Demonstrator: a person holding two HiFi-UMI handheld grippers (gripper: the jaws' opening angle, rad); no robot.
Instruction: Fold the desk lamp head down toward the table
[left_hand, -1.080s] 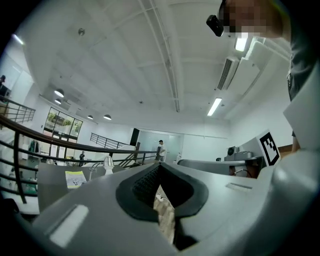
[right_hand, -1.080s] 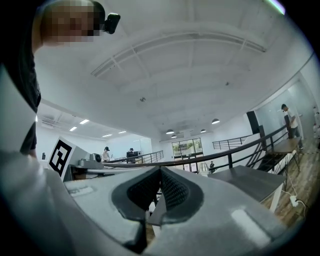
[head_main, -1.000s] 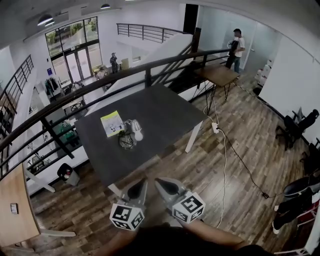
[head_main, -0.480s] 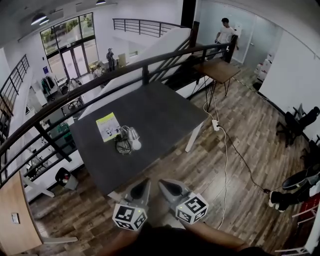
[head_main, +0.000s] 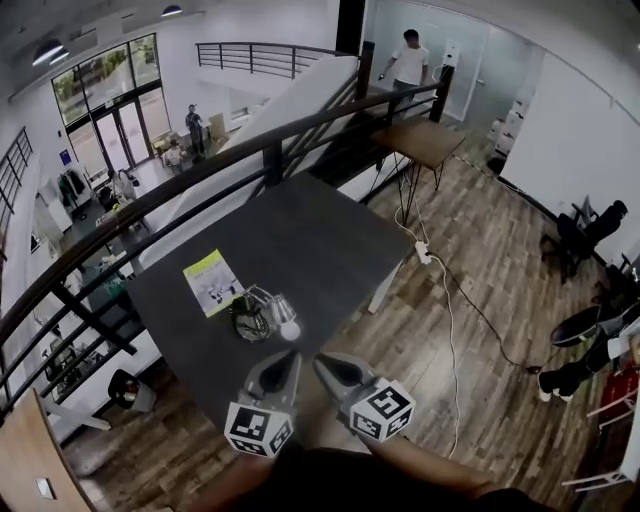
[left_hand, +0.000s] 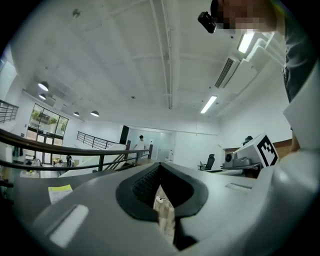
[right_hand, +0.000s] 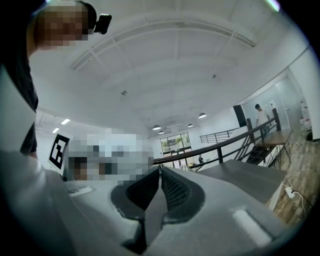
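Observation:
The desk lamp (head_main: 262, 314) stands on the dark table (head_main: 330, 235) near its near-left part, with a black ring base and its white head (head_main: 289, 329) low on the right side. Both grippers hover over the table's near edge, just short of the lamp and apart from it. My left gripper (head_main: 285, 356) (left_hand: 160, 166) has its jaws together and holds nothing. On my right gripper (head_main: 322, 358) (right_hand: 160, 168) the jaws are opening, showing only a thin slit between the pads with nothing in it.
A yellow-green leaflet (head_main: 212, 282) lies on the table left of the lamp. A dark railing (head_main: 200, 178) runs behind the table over a drop. A wooden side table (head_main: 425, 140) stands beyond, a cable with power strip (head_main: 424, 252) lies on the floor, and a person (head_main: 408, 58) stands far off.
Both grippers and the view have advanced toward the table. The lamp now lies much closer to the fingertips. The lamp itself has not moved.

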